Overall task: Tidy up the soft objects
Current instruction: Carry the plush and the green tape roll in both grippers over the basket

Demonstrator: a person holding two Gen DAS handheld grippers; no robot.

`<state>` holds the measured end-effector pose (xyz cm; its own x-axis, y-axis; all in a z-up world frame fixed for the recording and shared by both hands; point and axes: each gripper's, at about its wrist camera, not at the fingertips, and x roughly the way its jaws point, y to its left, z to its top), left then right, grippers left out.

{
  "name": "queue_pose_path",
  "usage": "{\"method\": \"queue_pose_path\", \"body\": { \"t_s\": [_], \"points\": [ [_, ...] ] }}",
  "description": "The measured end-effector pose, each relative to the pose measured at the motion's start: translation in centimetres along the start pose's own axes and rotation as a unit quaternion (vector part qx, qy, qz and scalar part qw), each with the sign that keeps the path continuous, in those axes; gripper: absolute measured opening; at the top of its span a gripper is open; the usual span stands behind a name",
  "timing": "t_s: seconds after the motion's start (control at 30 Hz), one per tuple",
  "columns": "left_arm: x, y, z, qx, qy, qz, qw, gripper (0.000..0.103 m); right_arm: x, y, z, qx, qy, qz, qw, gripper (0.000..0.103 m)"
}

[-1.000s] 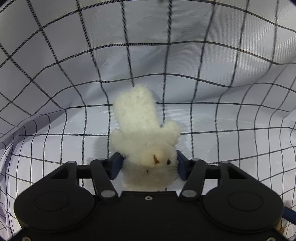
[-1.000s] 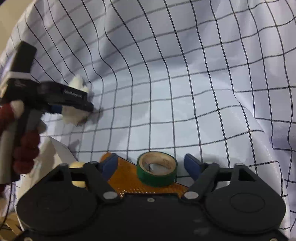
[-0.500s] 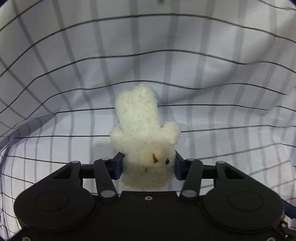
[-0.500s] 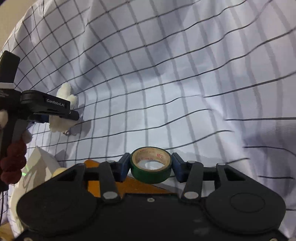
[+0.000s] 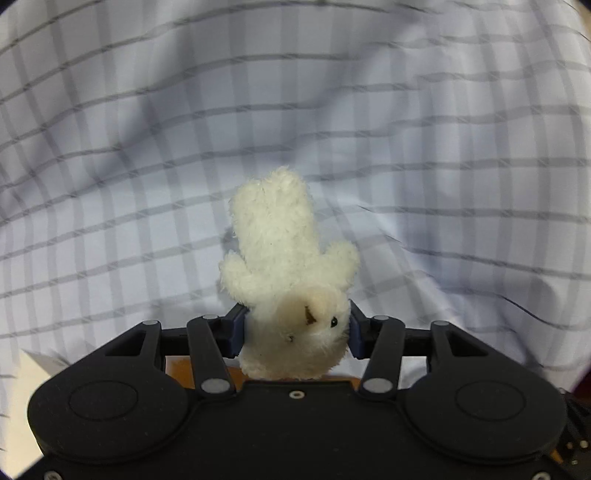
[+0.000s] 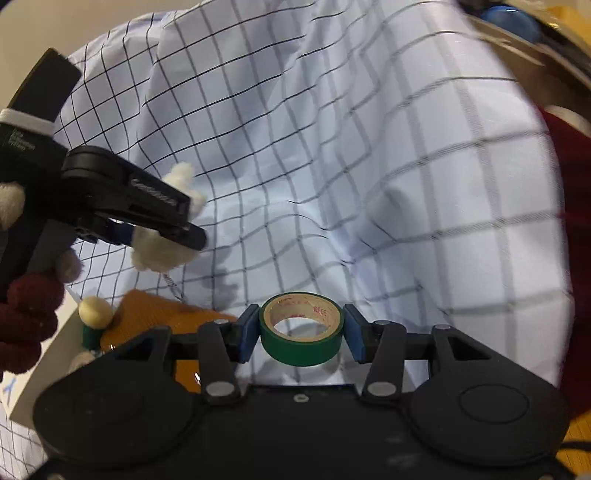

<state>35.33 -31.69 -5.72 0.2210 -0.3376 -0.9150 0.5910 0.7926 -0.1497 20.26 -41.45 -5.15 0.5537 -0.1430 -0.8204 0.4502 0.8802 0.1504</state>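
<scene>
I see rumpled white cloth [image 5: 369, 129] with a dark grid filling both views, orange surface [image 6: 162, 314] showing at its lower left edge, beige wall [image 6: 55, 33] upper left, soft shadows in the folds.

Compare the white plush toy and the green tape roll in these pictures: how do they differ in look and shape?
The white plush toy is fluffy and irregular, with stubby limbs; the green tape roll is smooth and ring-shaped, with a hollow cardboard core.
The toy is cream-white with a small face; the roll is dark green outside, tan inside.
The toy bulges past its pads; the roll keeps its round shape.
Shared: each is clamped in a hand-held gripper, left and right, over checked cloth.
</scene>
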Motion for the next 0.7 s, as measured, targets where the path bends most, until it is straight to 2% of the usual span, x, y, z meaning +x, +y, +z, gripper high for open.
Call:
{"method": "queue_pose_path", "body": {
  "t_s": [0.17, 0.37, 0.5, 0.7],
  "points": [
    [0.3, -3.8, -2.2, 0.022, 0.023, -0.046, 0.9984, 0.05, -3.5, -1.7, -2.6, 0.01, -0.013, -0.014, 1.0, 0.047],
    [-0.1, -6.0, -5.5, 0.026, 0.055, -0.091, 0.9941, 0.05, -7.1, -3.1, -5.4, 0.019, -0.019, -0.018, 0.999, 0.047],
    [-0.5, -7.0, -8.4, 0.038, 0.071, -0.108, 0.9909, 0.05, -9.4, -3.7, -7.2, 0.024, -0.022, -0.018, 0.999, 0.047],
    [-3.4, -7.9, -12.7, 0.044, 0.076, -0.123, 0.9885, 0.05, -12.3, -4.0, -9.3, 0.035, -0.027, -0.016, 0.999, 0.047]
  ]
}}
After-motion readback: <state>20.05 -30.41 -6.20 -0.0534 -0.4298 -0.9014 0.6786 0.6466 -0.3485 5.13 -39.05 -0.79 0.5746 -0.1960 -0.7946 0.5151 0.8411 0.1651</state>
